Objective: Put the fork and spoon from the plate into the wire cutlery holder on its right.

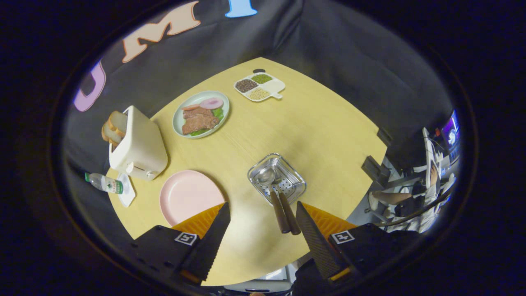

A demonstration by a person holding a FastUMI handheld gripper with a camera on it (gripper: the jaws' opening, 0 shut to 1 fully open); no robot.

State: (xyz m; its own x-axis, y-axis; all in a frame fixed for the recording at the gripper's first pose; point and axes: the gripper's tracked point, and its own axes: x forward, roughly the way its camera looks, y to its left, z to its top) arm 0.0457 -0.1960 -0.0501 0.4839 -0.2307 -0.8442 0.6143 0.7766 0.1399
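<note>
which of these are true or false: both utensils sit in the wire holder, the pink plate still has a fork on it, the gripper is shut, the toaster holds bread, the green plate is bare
1. Both utensils sit in the wire cutlery holder: true, their dark handles stick out toward the fingers.
2. The pink plate has a fork on it: false, nothing lies on it.
3. The gripper is shut: false, its fingers stand wide apart and hold nothing.
4. The toaster holds bread: true, slices stick out of it.
5. The green plate is bare: false, it carries sliced meat and greens.
</note>
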